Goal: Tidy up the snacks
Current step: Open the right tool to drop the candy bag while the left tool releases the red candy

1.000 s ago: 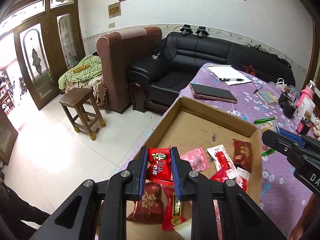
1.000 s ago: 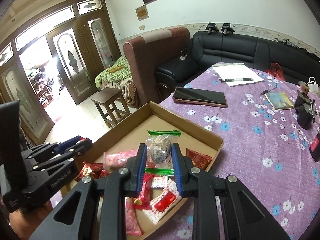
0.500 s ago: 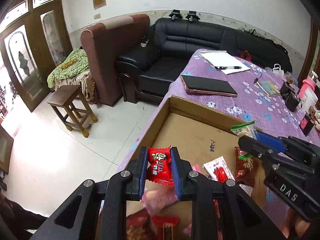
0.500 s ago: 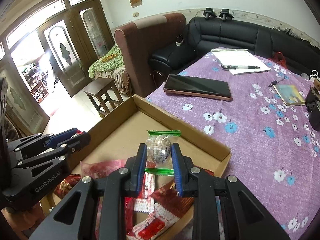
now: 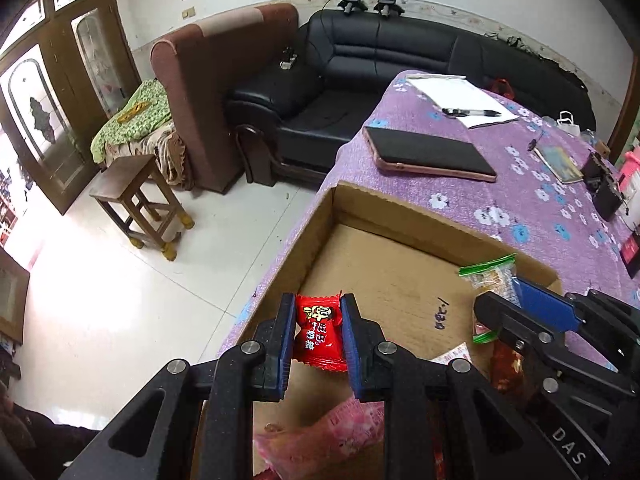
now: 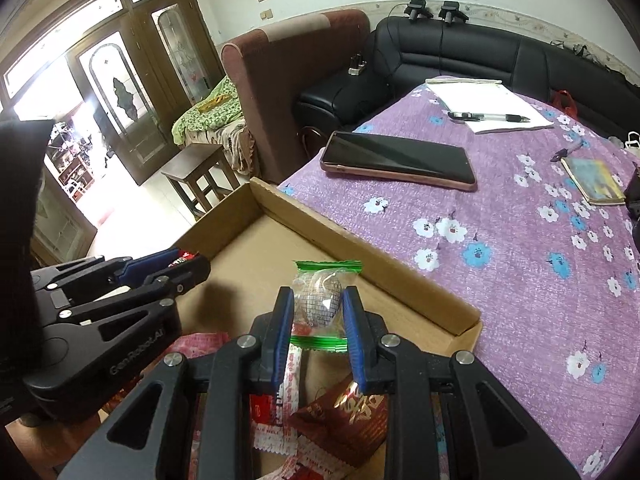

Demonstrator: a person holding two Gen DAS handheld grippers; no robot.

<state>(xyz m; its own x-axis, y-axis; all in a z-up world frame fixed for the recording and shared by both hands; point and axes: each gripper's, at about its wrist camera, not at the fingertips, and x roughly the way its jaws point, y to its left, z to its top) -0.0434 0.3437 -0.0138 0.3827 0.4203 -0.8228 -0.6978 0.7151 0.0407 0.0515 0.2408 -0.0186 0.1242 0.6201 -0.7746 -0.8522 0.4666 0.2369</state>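
Observation:
My left gripper [image 5: 316, 334] is shut on a red candy packet [image 5: 318, 330] and holds it above the near left side of a shallow cardboard tray [image 5: 404, 220]. My right gripper [image 6: 316, 312] is shut on a clear green-edged snack packet [image 6: 322, 298] and holds it above the same tray [image 6: 372, 258] near its right wall. Each gripper shows in the other's view: the right one [image 5: 516, 312] and the left one [image 6: 172, 266]. Several red and pink snack packets [image 6: 344, 412] lie in the near end of the tray.
The tray sits at the edge of a table with a purple flowered cloth [image 6: 520, 216]. On the cloth lie a black tablet [image 6: 398, 160], a notepad with a pen [image 6: 486, 110] and a small book [image 6: 592, 180]. A wooden stool [image 5: 140, 200] and sofas stand beyond.
Both grippers have moved forward over the tray with their packets still held. The loose snacks have slipped toward the bottom of both views.

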